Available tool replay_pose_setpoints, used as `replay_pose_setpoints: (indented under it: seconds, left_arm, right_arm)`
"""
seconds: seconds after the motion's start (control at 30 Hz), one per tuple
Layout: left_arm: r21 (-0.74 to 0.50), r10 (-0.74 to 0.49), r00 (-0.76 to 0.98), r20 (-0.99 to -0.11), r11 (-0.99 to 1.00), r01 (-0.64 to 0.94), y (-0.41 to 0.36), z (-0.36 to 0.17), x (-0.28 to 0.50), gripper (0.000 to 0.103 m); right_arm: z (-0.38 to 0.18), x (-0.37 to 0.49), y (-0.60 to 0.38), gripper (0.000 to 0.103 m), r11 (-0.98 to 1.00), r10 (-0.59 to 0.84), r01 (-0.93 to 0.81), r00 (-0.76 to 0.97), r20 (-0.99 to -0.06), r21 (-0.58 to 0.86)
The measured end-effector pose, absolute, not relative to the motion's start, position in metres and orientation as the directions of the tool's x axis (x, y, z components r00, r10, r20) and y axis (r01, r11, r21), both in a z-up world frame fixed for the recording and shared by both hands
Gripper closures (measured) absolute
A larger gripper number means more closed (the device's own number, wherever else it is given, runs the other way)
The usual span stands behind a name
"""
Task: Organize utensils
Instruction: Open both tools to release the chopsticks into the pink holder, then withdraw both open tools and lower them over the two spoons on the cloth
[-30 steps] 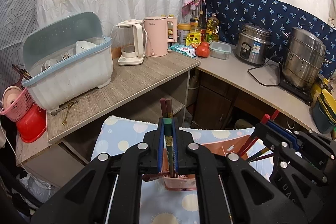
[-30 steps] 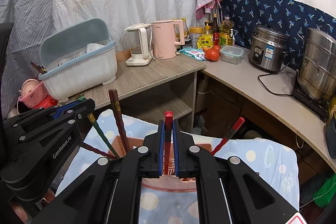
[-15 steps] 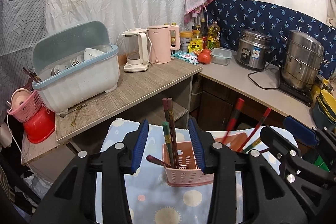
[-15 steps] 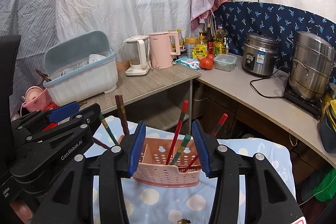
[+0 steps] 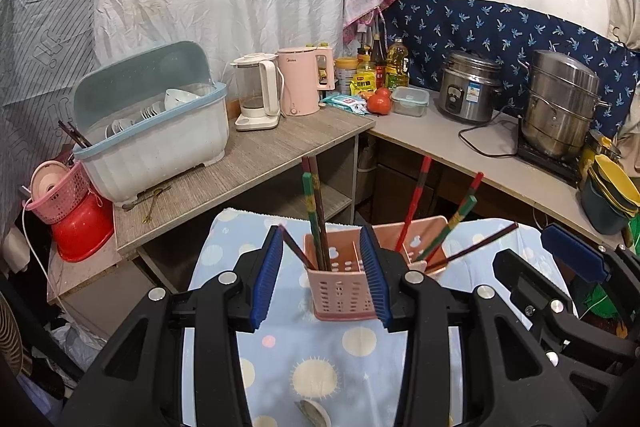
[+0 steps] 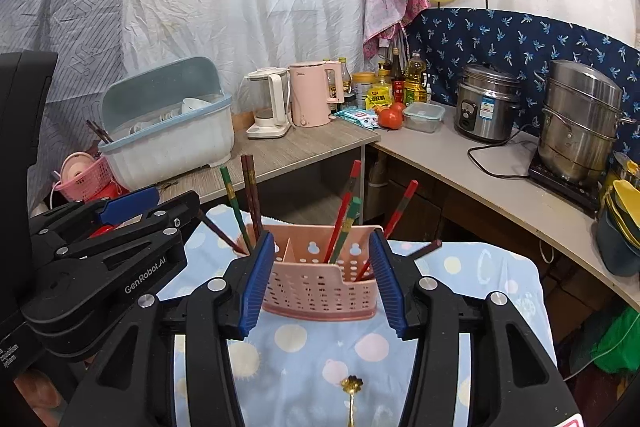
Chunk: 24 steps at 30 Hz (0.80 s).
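A pink slotted utensil holder (image 5: 340, 291) (image 6: 320, 287) stands on the blue dotted cloth (image 5: 312, 359). Its left slot holds green and dark chopsticks (image 5: 314, 215), and red and green chopsticks (image 6: 344, 215) lean in the right slot. My left gripper (image 5: 321, 237) is open, just short of the holder's left end, gripping nothing. My right gripper (image 6: 322, 239) is also back from the holder; its jaws are opening with nothing pressed between them. A gold spoon (image 6: 351, 391) lies on the cloth near me. Each gripper shows at the edge of the other's view.
A dish rack with bowls (image 5: 152, 143) sits on the wooden counter (image 5: 260, 163) behind, with two kettles (image 5: 280, 91) beside it. A rice cooker (image 5: 468, 91) and a steel steamer (image 5: 560, 103) stand on the right counter. A pink basket (image 5: 60, 191) hangs at left.
Both grippers were shut on chopsticks standing in the holder. They have opened, left the chopsticks in it, and drawn back toward me.
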<state>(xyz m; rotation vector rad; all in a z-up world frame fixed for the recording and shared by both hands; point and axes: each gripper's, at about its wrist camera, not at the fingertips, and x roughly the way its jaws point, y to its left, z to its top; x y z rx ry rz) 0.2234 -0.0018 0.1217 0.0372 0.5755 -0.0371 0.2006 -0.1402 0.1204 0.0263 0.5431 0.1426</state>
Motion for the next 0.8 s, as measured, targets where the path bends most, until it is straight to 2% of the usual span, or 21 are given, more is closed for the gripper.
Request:
replay_pose_setpoints:
  seconds: [0.43,0.8]
  left_arm:
    - [0.003,-0.049,0.8,-0.598,0.998,0.064,-0.001,0.081,0.173,0.062]
    - [-0.028,-0.044,0.698,-0.714,0.999,0.034,0.01,-0.002,0.136,0.062]
  right_arm:
    - [0.082,0.153,-0.153,0.051,0.994,0.109,-0.099,0.819,-0.564,0.048]
    - [0.003,0.12,-0.17,0.051,0.997,0.08,-0.045,0.725,-0.684,0.069]
